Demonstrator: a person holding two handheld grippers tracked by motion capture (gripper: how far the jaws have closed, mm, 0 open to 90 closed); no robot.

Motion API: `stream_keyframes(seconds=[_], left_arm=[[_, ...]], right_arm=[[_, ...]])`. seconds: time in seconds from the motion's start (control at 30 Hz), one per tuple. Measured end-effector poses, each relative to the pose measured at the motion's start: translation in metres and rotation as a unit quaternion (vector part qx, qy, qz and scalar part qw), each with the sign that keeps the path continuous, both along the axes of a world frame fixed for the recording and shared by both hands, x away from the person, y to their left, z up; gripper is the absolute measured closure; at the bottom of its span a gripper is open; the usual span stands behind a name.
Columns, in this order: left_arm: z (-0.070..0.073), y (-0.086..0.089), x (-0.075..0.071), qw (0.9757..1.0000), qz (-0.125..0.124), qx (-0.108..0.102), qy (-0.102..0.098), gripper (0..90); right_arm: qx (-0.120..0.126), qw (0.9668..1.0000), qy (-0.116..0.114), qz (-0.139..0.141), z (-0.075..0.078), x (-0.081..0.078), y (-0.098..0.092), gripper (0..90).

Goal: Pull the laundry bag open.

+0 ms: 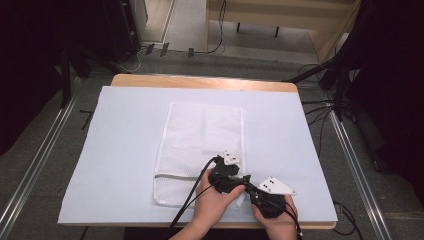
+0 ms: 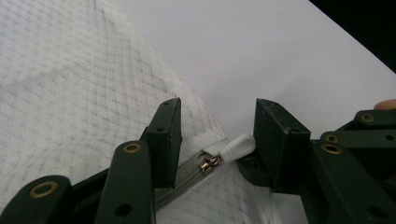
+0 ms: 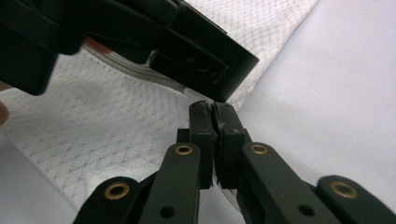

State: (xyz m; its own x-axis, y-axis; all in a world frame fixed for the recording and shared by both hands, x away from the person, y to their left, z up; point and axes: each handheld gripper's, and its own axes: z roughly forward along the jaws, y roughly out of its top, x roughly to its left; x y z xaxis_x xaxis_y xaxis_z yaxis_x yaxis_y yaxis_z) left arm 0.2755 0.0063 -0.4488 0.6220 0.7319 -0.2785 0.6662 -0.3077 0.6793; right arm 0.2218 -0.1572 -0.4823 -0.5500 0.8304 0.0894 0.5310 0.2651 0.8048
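The sheet (image 1: 125, 150) lies bare to the left of the mesh bag (image 1: 200, 140), to its right (image 1: 280, 130), and along the far edge, so a hand can pass there freely. The bag's far part is flat and uncovered. The near right corner is crowded: the left gripper (image 1: 226, 172) and the right gripper (image 1: 260, 192) sit close together with both hands and trailing cables. Between the left gripper's parted jaws lie the zipper (image 2: 187, 175) and its white pull tab (image 2: 238, 145), with little room beside them.
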Motion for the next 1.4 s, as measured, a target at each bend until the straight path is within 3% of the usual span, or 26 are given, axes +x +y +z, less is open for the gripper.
stream_keyframes(seconds=[0.3,0.47,0.57,0.9,1.1,1.2,1.4], left_arm=[[0.005,0.010,-0.002,0.9996,-0.013,-0.023,0.009,60.4],[0.001,0.017,-0.003,0.9980,-0.029,-0.048,0.030,77.7],[-0.001,0.021,-0.002,0.9975,-0.029,-0.054,0.034,81.4],[-0.007,0.028,0.000,0.9971,-0.028,-0.053,0.047,82.8],[-0.011,0.026,0.001,0.9976,-0.030,-0.040,0.047,84.8],[-0.012,0.030,0.002,0.9967,-0.034,-0.053,0.052,86.8],[-0.013,0.032,0.003,0.9965,-0.041,-0.051,0.052,87.3]], right_arm=[[0.001,1.0000,-0.001,-0.008,0.000,0.001,-0.003,88.8],[-0.001,0.9999,0.001,-0.014,0.000,0.002,-0.004,88.9],[-0.001,0.9999,0.001,-0.015,0.000,0.003,-0.005,89.0],[0.005,0.9999,-0.001,-0.014,0.001,0.002,-0.005,89.1],[0.014,0.9998,-0.009,-0.009,0.003,0.001,-0.005,89.1],[0.016,0.9998,-0.008,-0.008,0.004,0.001,-0.005,89.2],[0.014,0.9998,-0.005,-0.010,0.005,0.001,-0.004,89.9]])
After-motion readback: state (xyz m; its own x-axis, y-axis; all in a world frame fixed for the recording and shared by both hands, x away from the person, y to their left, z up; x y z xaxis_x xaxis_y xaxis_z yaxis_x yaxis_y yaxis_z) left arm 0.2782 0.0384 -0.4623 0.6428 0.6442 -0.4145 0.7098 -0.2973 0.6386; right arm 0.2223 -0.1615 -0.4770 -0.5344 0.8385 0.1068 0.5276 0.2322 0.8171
